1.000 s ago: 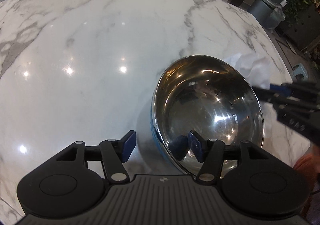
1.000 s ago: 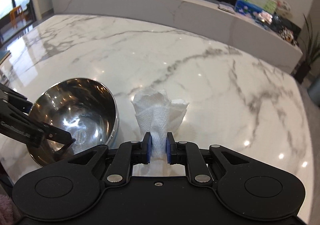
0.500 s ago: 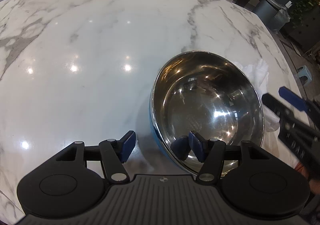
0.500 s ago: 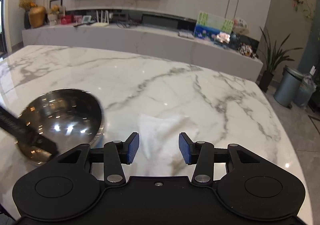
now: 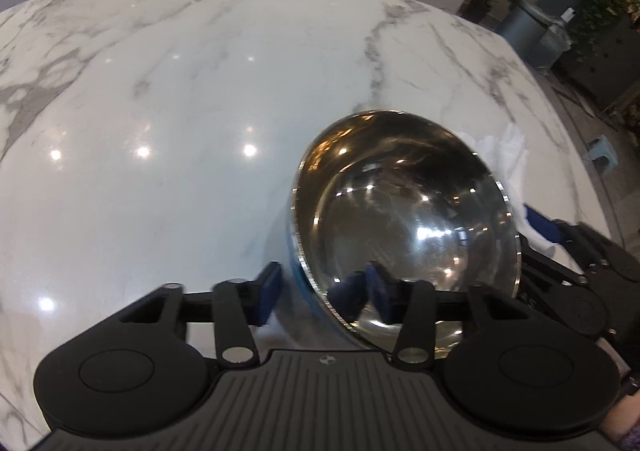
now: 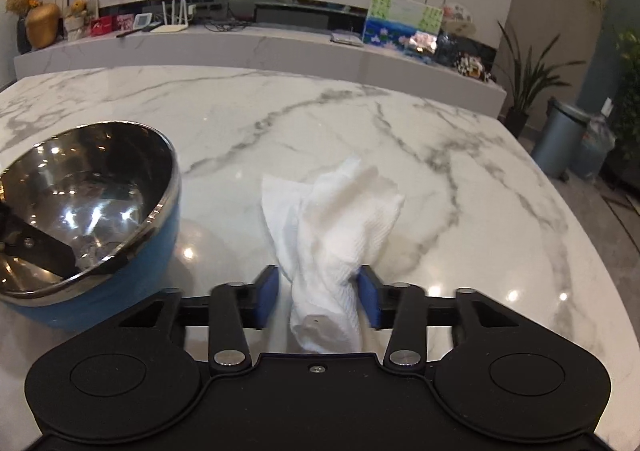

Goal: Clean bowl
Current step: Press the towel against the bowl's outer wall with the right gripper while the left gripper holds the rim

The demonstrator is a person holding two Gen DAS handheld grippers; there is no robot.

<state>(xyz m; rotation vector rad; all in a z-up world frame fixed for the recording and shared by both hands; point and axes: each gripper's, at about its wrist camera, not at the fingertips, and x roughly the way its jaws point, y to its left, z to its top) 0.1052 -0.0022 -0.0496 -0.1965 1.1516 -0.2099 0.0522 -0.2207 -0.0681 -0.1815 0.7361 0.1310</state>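
Blue pads of the right gripper (image 6: 318, 301) stood either side of a crumpled white paper towel (image 6: 332, 235), the jaws closing, with the right pad against the wad and a slight gap at the left one. The towel's long axis ran straight ahead along the fingers. The steel bowl (image 6: 86, 207), blue outside, sat tilted on the marble table (image 6: 400, 139) just to the left, its mouth turned toward the towel. The left gripper (image 5: 320, 291) straddled the bowl's near rim, jaws closing but not yet pinching. The right hand looked better placed to bring the towel in.
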